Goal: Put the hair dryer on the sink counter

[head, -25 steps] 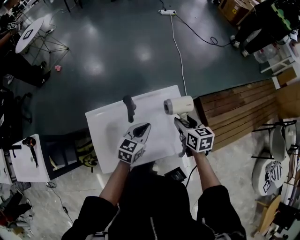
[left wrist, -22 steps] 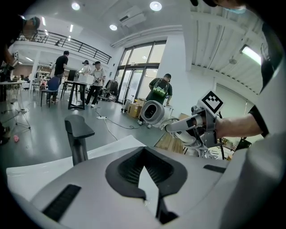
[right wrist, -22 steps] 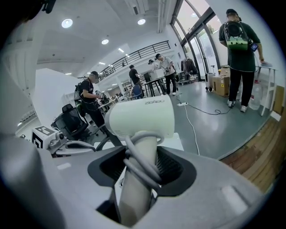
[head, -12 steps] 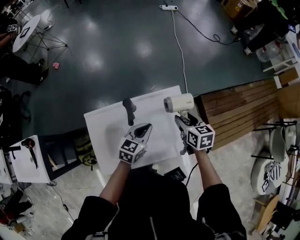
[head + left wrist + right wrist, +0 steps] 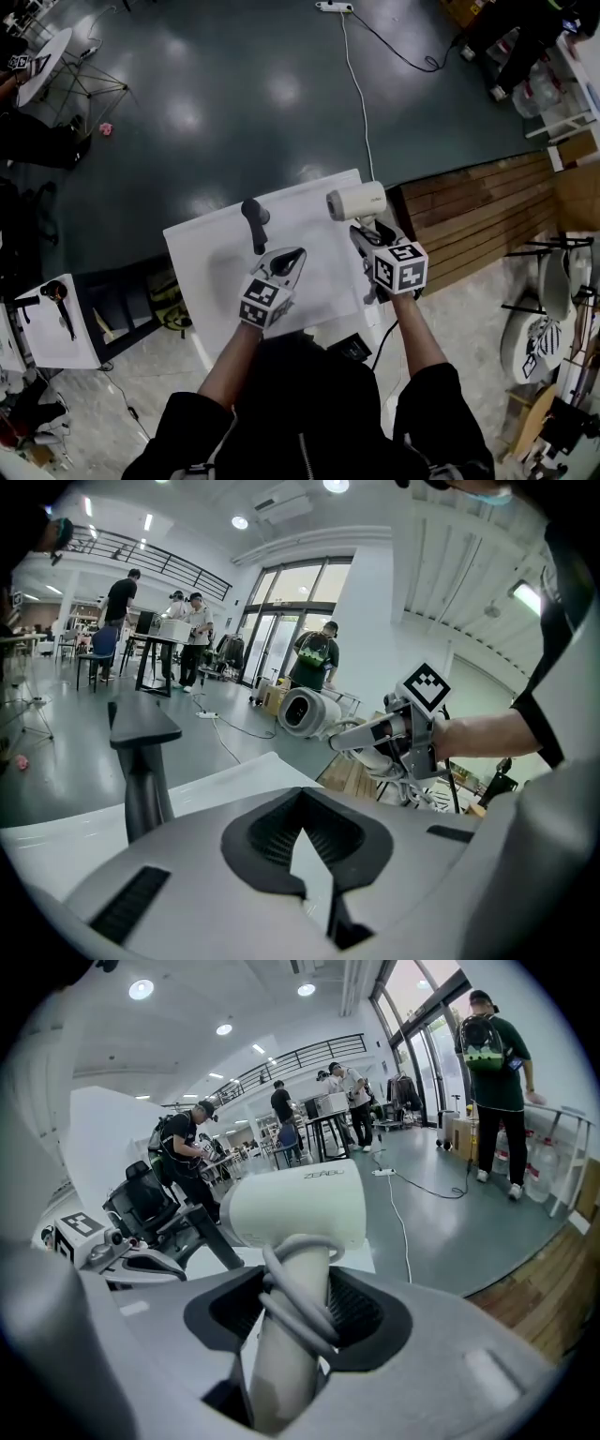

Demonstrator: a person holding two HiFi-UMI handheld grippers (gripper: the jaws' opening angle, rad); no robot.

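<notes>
Handle is your grab point: right gripper point(image 5: 367, 240) jaws are clamped on the cord-wrapped handle of the hair dryer point(image 5: 357, 202), held up at the counter's point(image 5: 216, 258) right edge; it's rigid, smooth, likely top-heavy; left gripper point(image 5: 287, 260) jaws are together, empty.

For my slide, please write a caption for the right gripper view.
Right gripper holds a white hair dryer by its cord-wrapped handle, with people in the background.
</notes>
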